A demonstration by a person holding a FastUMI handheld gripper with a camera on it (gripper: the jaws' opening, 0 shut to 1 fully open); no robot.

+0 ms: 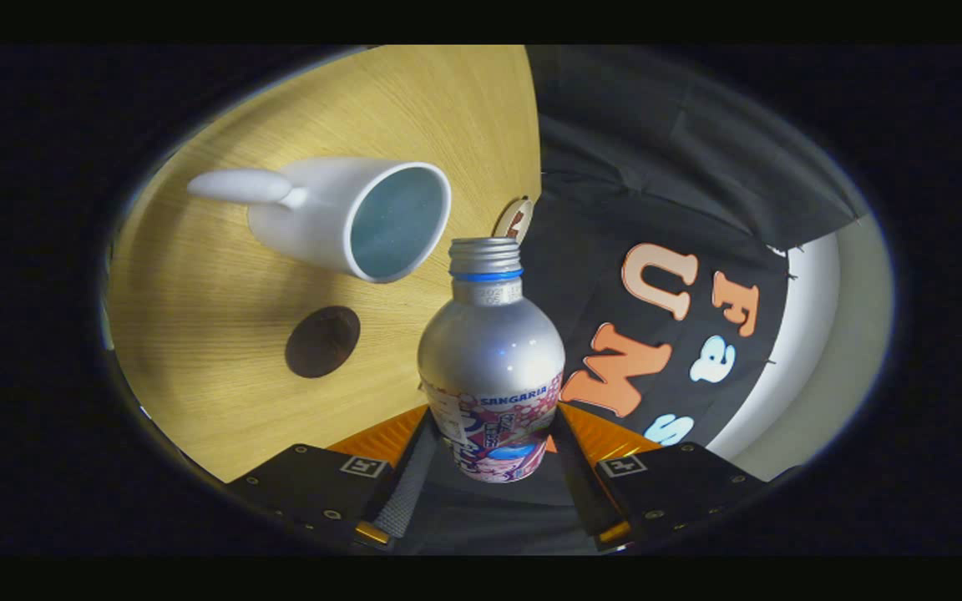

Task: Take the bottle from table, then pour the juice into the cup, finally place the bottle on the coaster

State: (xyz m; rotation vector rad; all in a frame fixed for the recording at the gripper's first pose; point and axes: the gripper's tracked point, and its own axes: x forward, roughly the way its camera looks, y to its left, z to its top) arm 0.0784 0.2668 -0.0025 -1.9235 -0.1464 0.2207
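With the fingers (493, 467) clamped on the bottle's (491, 367) lower body, the pour is in hand: its open neck sits just beside the cup's (347, 217) rim. Next calls for more tilt over the mouth; the coaster (322, 340) waits on the bench (222, 401) nearby
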